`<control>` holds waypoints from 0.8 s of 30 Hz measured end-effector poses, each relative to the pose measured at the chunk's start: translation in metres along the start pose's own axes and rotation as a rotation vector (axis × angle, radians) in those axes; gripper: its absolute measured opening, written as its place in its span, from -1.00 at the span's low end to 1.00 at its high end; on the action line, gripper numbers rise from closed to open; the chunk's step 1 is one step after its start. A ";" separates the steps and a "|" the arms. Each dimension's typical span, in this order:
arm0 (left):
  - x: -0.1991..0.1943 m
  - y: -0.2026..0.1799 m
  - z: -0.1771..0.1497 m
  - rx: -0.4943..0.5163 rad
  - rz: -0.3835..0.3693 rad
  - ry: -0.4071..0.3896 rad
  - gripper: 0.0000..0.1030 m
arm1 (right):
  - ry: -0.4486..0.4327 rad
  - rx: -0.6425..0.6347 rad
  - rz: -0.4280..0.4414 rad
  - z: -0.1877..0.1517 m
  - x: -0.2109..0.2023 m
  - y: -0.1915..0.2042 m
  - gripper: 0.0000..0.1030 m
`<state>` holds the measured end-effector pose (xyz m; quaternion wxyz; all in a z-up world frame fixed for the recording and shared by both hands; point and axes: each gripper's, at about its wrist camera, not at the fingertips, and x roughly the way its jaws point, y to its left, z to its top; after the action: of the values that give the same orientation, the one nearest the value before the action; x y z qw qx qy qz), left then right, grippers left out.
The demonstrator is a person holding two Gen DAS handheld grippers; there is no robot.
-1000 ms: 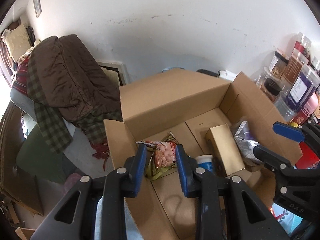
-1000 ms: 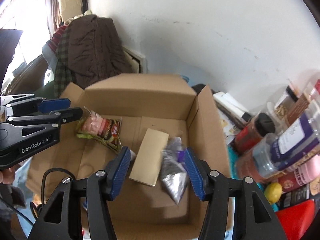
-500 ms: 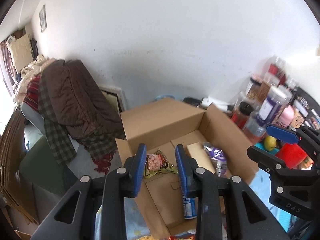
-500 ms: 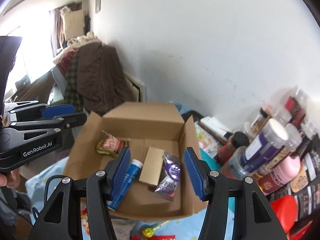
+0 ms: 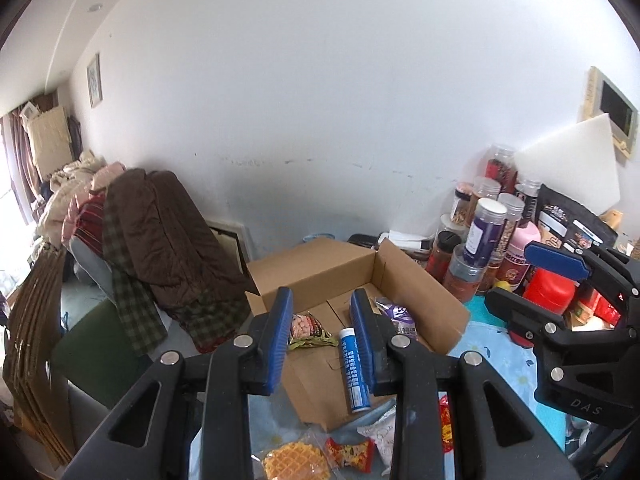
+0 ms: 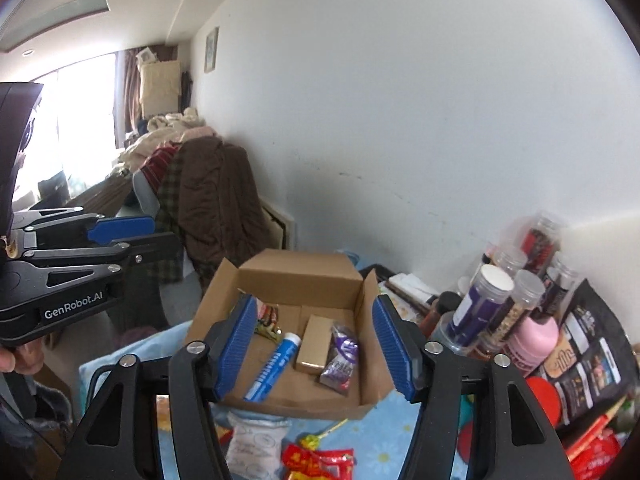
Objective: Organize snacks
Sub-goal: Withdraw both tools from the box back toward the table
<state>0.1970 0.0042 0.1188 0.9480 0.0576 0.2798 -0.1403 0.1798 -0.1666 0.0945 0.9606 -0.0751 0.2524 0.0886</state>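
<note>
Both of your grippers have pulled up and back from the cardboard box (image 6: 298, 276) since a second ago, so the whole box now sits well below and ahead of you, and the right gripper (image 6: 314, 350) has just been opening its jaws with nothing between them; they now stand about half wide. The left gripper (image 5: 322, 338) has its jaws at their narrowest, and they look empty. Nearest you, loose snacks lie on the blue tabletop (image 6: 384, 436): a waffle pack (image 5: 296, 460), red candy wrappers (image 6: 318, 460) and a white pouch (image 6: 252, 446). If you reach for these with the left jaws this narrow, you will likely push a packet aside instead of straddling it. Farther on, inside the box, lie a blue tube (image 6: 274, 364), a small brown carton (image 6: 314, 344), a purple packet (image 6: 342, 356) and a peanut bag (image 5: 306, 326). Beyond, the tall jars (image 6: 484, 304) crowd the right side; a wide swing of the right gripper could topple them.
</note>
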 end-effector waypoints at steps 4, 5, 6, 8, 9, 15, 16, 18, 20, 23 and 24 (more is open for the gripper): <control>-0.023 -0.005 -0.012 0.003 -0.024 -0.019 -0.40 | -0.019 0.014 -0.003 -0.011 -0.023 0.003 0.25; -0.026 -0.007 -0.015 0.004 -0.029 -0.021 -0.40 | -0.026 0.013 -0.011 -0.014 -0.029 0.005 0.26; -0.030 -0.008 -0.017 0.007 -0.032 -0.025 -0.35 | -0.032 0.011 -0.015 -0.017 -0.033 0.006 0.31; -0.041 -0.012 -0.025 0.010 -0.034 -0.042 -0.16 | -0.045 0.009 -0.025 -0.023 -0.042 0.009 0.34; -0.047 -0.013 -0.029 0.010 -0.036 -0.056 -0.01 | -0.045 0.014 -0.028 -0.028 -0.048 0.010 0.34; -0.076 -0.017 -0.048 0.008 -0.029 -0.118 0.50 | -0.046 0.065 -0.019 -0.052 -0.071 0.011 0.38; -0.080 -0.018 -0.051 0.008 -0.032 -0.122 0.55 | -0.045 0.069 -0.021 -0.056 -0.074 0.012 0.40; -0.087 -0.021 -0.059 0.012 -0.041 -0.124 0.56 | -0.042 0.079 -0.027 -0.065 -0.081 0.014 0.44; -0.090 -0.023 -0.066 0.015 -0.050 -0.119 0.57 | -0.040 0.087 -0.025 -0.074 -0.087 0.017 0.50; -0.093 -0.027 -0.078 0.023 -0.070 -0.101 0.58 | -0.032 0.096 -0.032 -0.085 -0.093 0.021 0.55; -0.094 -0.029 -0.082 0.027 -0.076 -0.094 0.58 | -0.029 0.096 -0.038 -0.090 -0.096 0.024 0.60</control>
<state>0.0706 0.0138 0.1004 0.9533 0.0529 0.2350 -0.1823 0.0503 -0.1730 0.0625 0.9681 -0.0323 0.2412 0.0591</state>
